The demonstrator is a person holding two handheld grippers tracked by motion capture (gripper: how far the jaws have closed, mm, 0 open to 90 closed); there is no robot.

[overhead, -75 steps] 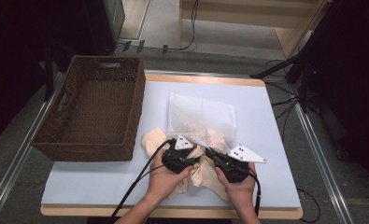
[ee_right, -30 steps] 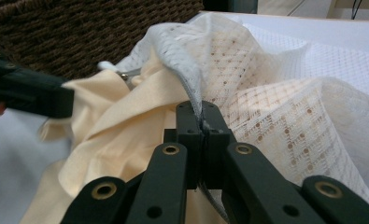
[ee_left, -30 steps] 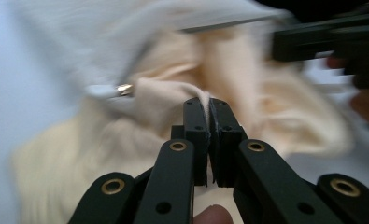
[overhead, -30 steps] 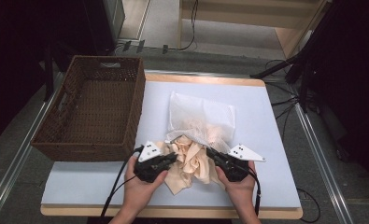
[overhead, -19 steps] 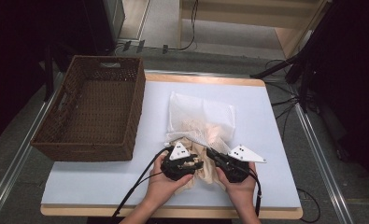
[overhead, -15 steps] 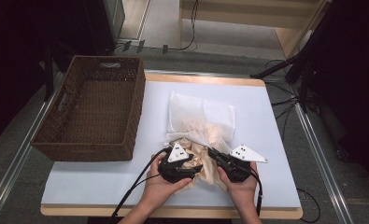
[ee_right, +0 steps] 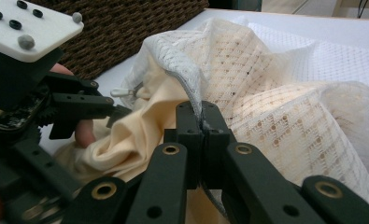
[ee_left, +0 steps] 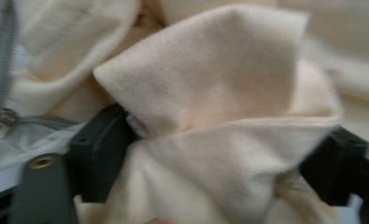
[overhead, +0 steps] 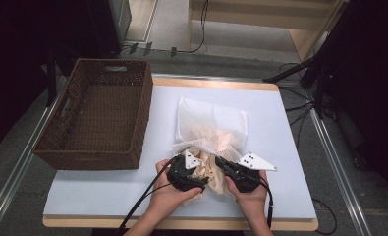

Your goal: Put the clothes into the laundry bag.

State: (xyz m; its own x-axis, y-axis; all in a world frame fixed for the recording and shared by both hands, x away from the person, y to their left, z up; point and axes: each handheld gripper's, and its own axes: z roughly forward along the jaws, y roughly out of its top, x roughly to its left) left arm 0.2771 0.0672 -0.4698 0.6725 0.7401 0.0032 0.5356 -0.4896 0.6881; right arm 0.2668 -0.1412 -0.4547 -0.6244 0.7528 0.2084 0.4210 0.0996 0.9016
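My right gripper [ee_right: 202, 122] has its jaws shut tight on the edge of a white mesh bag [overhead: 212, 124]. The pinched edge has a grey zipper band along it. The bag lies in the middle of the table [overhead: 103, 196], and its open end points to the near side, toward me.

A soft cream cloth [overhead: 212, 169] is partly pushed into the bag. You can see it through the mesh. The rest of it bunches up at the near edge of the bag, between my two hands.

My left gripper [overhead: 189, 178] is just left of the cloth. Its jaws have just been opening. A fold of the cream cloth [ee_left: 210, 116] sits between them, with one black jaw on each side of it. The jaws are apart, and I cannot tell if they press on the cloth.

My left hand [overhead: 169, 199] and my right hand [overhead: 253, 204] are both at the near edge of the table.

A brown woven basket [overhead: 78, 152] stands on the left side of the table, well apart from the bag.
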